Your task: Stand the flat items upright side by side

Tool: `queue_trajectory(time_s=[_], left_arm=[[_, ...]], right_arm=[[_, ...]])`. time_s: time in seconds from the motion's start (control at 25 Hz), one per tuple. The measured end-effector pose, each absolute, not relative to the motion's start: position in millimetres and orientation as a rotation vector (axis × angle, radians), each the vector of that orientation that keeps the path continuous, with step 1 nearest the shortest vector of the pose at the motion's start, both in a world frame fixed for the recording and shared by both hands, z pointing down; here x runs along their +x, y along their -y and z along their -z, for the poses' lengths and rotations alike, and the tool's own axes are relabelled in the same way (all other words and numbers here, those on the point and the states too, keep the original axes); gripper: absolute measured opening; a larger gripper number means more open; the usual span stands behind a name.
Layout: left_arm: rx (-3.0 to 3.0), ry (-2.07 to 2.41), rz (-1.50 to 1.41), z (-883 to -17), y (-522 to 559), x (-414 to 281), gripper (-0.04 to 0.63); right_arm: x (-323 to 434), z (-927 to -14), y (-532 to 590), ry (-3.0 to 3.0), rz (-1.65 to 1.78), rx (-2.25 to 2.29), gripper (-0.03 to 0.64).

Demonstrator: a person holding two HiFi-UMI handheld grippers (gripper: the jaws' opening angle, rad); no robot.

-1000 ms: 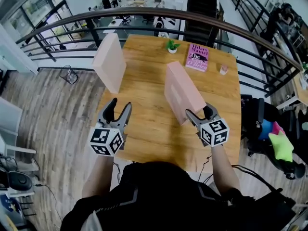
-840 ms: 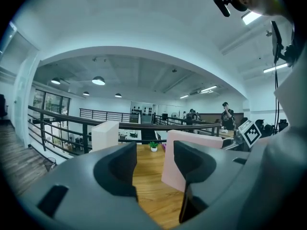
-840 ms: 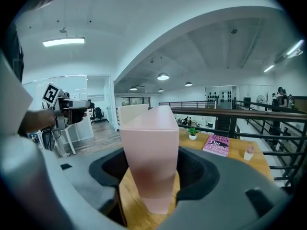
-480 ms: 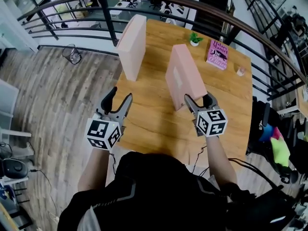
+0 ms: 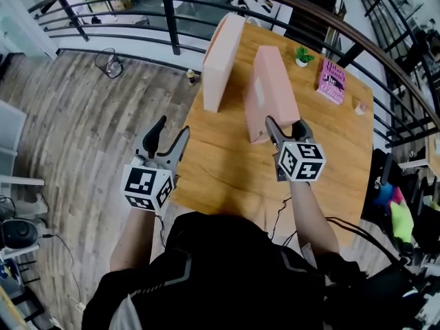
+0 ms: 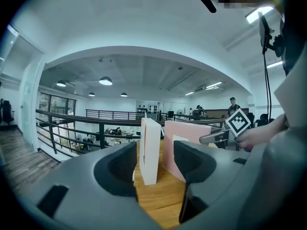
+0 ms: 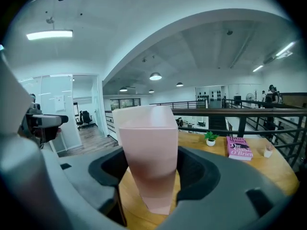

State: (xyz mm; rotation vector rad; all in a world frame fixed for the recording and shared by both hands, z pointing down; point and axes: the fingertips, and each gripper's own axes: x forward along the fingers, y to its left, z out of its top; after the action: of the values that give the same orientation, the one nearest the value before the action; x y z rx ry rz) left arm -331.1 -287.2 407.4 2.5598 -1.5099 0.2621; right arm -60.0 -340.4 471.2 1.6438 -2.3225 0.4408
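Two flat pink boxes stand upright on the wooden table (image 5: 330, 157). The left box (image 5: 221, 60) (image 6: 149, 150) stands at the table's left edge. The right box (image 5: 271, 91) (image 6: 192, 145) (image 7: 148, 152) stands close beside it, tilted a little. My right gripper (image 5: 284, 128) (image 7: 149, 176) is shut on the near end of the right box, whose sides fill the gap between the jaws. My left gripper (image 5: 165, 139) (image 6: 154, 164) is open and holds nothing. It hangs off the table's left edge, over the wooden floor, pointing toward the boxes.
A pink book (image 5: 332, 81) (image 7: 239, 146), a small potted plant (image 5: 301, 56) (image 7: 209, 139) and a small cup (image 5: 360, 107) sit at the table's far right. A dark railing (image 5: 172, 12) runs behind the table. Chairs and bags stand at the right.
My right gripper has carried the right box leftward, so the gap to the left box has narrowed. The left gripper has stayed open by the table's left edge.
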Motion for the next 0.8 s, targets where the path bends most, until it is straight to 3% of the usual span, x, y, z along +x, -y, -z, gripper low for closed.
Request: queue_trajectory(time_s=[0.8], left_arm=[[2.525, 1.444, -0.213, -426, 304, -361, 0.256]], right_arm=[[-137, -478, 442, 2.199, -0.719, 1.908, 0.336]])
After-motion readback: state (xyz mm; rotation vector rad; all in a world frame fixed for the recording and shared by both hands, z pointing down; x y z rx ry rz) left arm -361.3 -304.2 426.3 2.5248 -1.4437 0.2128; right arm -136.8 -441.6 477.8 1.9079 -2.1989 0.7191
